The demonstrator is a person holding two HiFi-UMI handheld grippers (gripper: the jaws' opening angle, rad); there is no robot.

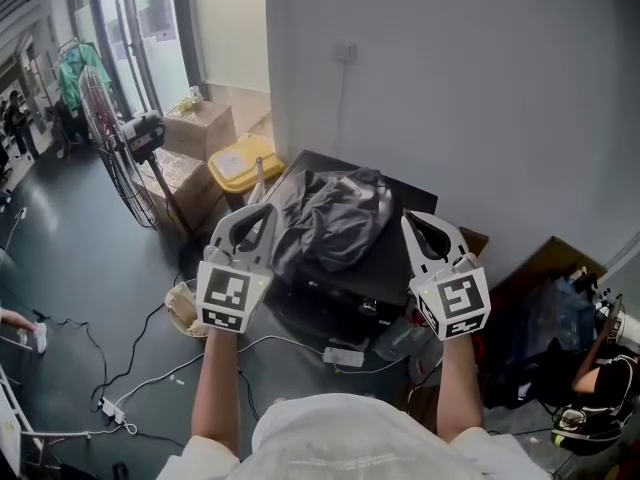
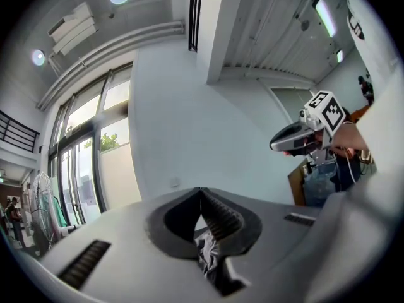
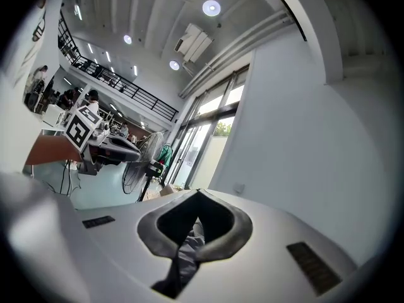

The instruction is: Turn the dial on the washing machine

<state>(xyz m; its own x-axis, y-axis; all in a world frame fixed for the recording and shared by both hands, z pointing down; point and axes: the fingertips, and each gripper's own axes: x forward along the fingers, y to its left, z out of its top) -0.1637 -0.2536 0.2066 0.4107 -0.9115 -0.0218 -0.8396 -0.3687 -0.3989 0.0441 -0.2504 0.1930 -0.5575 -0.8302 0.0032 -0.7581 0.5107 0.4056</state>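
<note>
- the left gripper (image 1: 264, 211) has its jaws together with nothing pinched; in its own view the ribbed tips meet, and the grey stuff seen through the gap lies well behind them.
- the right gripper (image 1: 410, 220) is likewise closed and empty, tips touching.
- both are held up at mid-frame in the head view, one on each side of the dark box i take for the washing machine (image 1: 400, 253) — a ready pose, i judge, not a reach.
- a crumpled grey cloth (image 1: 335, 218) lies on top of that machine, just above the frame's centre.
- the dial cannot be made out in any view — the front edge, low at centre, is too dim to read.
- the task looks not yet begun; a gripper would need to come down to the panel and spread its jaws.
</note>
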